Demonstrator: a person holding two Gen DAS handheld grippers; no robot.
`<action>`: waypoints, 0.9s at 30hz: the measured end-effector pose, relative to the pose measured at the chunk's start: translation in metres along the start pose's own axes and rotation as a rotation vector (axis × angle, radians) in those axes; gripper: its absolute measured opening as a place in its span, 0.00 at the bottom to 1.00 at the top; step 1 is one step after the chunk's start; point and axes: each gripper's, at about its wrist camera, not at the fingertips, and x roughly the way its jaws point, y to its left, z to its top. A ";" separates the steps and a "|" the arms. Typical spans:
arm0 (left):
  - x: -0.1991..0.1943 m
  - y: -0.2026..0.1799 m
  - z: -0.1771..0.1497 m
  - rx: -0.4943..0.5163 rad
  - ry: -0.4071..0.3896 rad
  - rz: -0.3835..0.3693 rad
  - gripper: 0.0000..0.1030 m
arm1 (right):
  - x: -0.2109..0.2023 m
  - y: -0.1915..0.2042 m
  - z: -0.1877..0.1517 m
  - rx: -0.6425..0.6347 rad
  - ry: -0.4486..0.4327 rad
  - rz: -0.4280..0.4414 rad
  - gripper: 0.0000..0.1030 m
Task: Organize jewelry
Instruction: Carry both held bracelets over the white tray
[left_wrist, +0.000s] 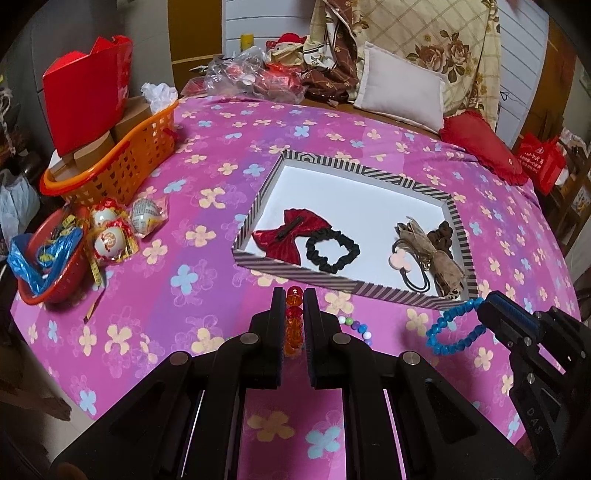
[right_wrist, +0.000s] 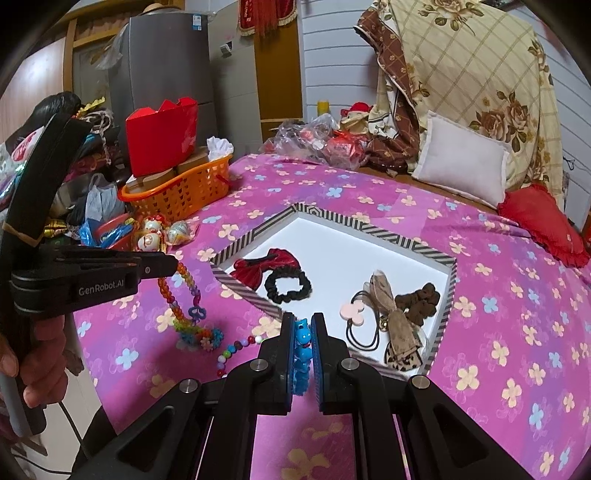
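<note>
The left gripper (left_wrist: 294, 295) is pinching an orange and red bead bracelet (left_wrist: 294, 321) between nearly closed fingers (left_wrist: 276, 306), the strand running straight up the narrow gap; in the right wrist view the same strand (right_wrist: 173, 295) is hanging from those fingers toward a cluster of multicoloured beads (right_wrist: 201, 336) lying on the cloth. The right gripper (right_wrist: 303, 325) is clamping a blue bead bracelet (right_wrist: 302, 350) in the same tight way, and from the left wrist view its loop (left_wrist: 448, 328) is dangling just short of the near wall of the striped tray (left_wrist: 325, 282). A small pastel bead string (left_wrist: 356, 326) is lying between the two grippers, close to that near wall. Inside the tray, a red bow (left_wrist: 284, 236) and a black scrunchie (left_wrist: 330, 251) are sitting at the left, a beige bow with elastic ties (left_wrist: 424, 251) and a brown scrunchie (left_wrist: 443, 232) at the right, leaving white floor bare toward the far corner. The pink flowered surface (left_wrist: 207, 266) is lying open left of the tray, as far as the orange basket (left_wrist: 122, 162) and red bowl (left_wrist: 48, 258) sitting at its left edge.
</note>
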 end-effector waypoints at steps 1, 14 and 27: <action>0.000 -0.001 0.002 0.002 -0.001 0.000 0.08 | 0.000 -0.001 0.003 -0.002 -0.001 -0.002 0.08; 0.018 -0.023 0.045 0.027 -0.011 -0.013 0.08 | 0.020 -0.019 0.040 0.002 -0.017 -0.010 0.08; 0.076 -0.032 0.067 -0.030 0.027 -0.014 0.07 | 0.082 -0.036 0.038 0.122 0.049 0.066 0.08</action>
